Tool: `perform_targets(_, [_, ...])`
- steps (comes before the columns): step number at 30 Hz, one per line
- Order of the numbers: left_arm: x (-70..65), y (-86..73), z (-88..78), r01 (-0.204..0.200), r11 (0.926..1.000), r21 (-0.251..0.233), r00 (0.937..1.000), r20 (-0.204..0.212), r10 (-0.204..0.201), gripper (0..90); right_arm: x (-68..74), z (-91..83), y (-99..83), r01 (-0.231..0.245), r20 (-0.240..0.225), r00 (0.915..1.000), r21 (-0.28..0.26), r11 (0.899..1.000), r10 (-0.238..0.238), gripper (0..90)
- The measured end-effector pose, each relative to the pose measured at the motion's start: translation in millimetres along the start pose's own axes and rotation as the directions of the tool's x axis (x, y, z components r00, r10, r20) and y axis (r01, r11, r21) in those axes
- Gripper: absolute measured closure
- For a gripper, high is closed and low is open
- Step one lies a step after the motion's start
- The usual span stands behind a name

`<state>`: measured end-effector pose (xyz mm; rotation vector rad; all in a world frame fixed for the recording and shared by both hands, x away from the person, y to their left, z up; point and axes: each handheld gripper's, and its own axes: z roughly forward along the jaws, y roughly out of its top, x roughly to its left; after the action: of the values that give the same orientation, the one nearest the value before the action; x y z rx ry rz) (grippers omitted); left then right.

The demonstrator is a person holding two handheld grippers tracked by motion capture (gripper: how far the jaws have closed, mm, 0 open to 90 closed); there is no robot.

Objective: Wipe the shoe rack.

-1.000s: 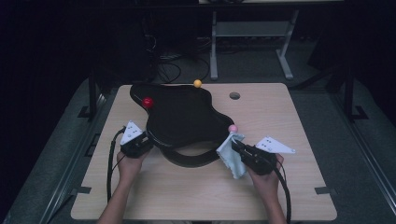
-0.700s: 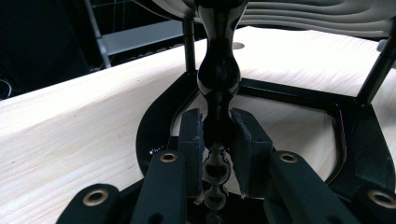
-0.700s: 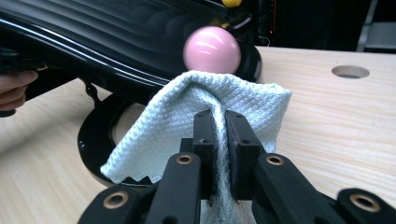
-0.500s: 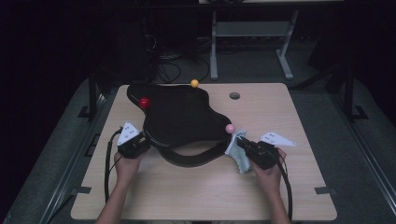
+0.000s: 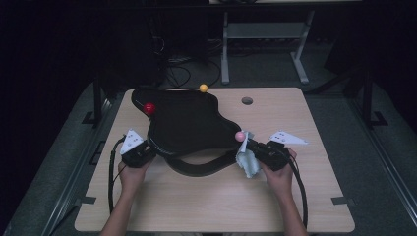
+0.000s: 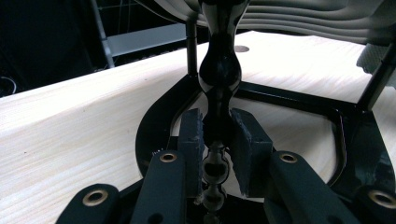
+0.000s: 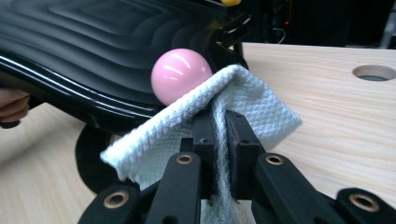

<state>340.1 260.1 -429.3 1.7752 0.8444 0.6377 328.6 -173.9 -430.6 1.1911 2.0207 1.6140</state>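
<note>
With our left claw (image 6: 215,140) pinching the black stand's post (image 6: 219,74), our right claw (image 7: 219,135) clamps the white cloth (image 7: 252,107) just right of the pink ball (image 7: 181,74) at the stand's near-right edge on the bench (image 5: 206,201).

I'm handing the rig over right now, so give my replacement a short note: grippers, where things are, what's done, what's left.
Left gripper: shut on the black stand's glossy post, steadying it at its near-left side.
Right gripper: shut on the white cloth, whose fold is pressed against the pink ball at the stand's near-right edge.
The red ball sits at the stand's far left and the yellow ball at its far edge, both apart from the cloth.
Done: stand braced, cloth on pink ball. How clean it is, I cannot tell.
Left, probably: finish the pink ball, then wipe red and yellow.
</note>
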Motion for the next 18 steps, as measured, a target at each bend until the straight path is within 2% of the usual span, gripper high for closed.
perform_targets(5, [2.6, 1.5, 3.1, 0.0, 1.0, 0.005, 0.9999, -0.011, 0.0, 74.7, 0.7, 1.8, -0.1, -0.003, -0.026, 0.9997, 0.0, 1.0, 0.003, 83.9])
perform_targets(14, [4.7, 2.9, 10.1, 0.011, 0.9999, -0.004, 0.9999, -0.011, -0.011, 75.0, 3.9, -1.1, -0.2, 0.008, -0.031, 0.9995, 0.012, 1.0, -0.008, 83.9])
perform_targets(18, [2.3, 5.7, 13.9, 0.002, 1.0, 0.007, 1.0, -0.006, -0.002, 75.0, 2.3, -4.7, -2.0, 0.008, -0.031, 0.9995, 0.006, 1.0, -0.008, 83.9])
